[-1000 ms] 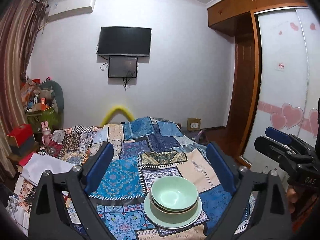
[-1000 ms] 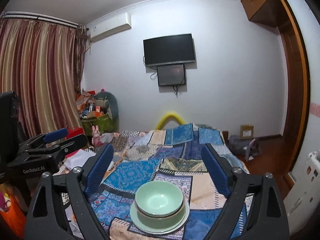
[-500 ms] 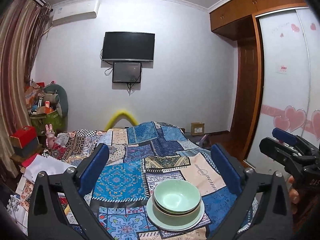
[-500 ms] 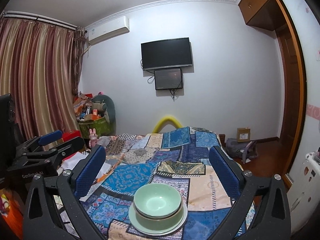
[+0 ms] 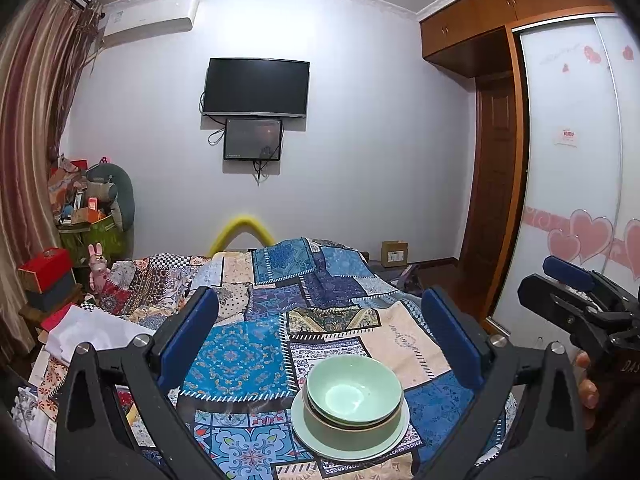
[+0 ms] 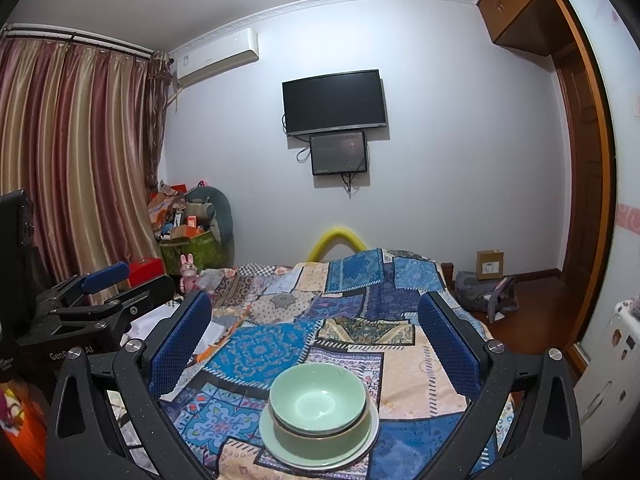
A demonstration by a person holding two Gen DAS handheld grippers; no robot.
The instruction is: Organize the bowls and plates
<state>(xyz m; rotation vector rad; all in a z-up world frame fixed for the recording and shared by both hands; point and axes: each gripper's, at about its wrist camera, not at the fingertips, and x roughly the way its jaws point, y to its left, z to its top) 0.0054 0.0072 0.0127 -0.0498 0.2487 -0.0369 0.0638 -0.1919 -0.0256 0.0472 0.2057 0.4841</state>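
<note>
Green bowls (image 5: 353,393) are nested on a green plate (image 5: 312,436), on a patchwork cloth over the table (image 5: 248,360). The same bowls (image 6: 318,398) and plate (image 6: 276,444) show low in the right wrist view. My left gripper (image 5: 320,308) is open and empty, raised behind the stack. My right gripper (image 6: 316,312) is open and empty, also held back above the stack. Each gripper shows at the edge of the other's view: the right gripper (image 5: 576,300), the left gripper (image 6: 108,296).
The patchwork cloth (image 6: 360,320) covers the whole surface. White fabric (image 5: 92,332) lies at its left. Boxes and clutter (image 5: 80,216) stand by the curtain at the left. A wardrobe with sliding doors (image 5: 572,200) is at the right.
Both grippers have drawn back and tilted up a little, so the bowl stack sits lower in both views. The stack itself has not moved.
</note>
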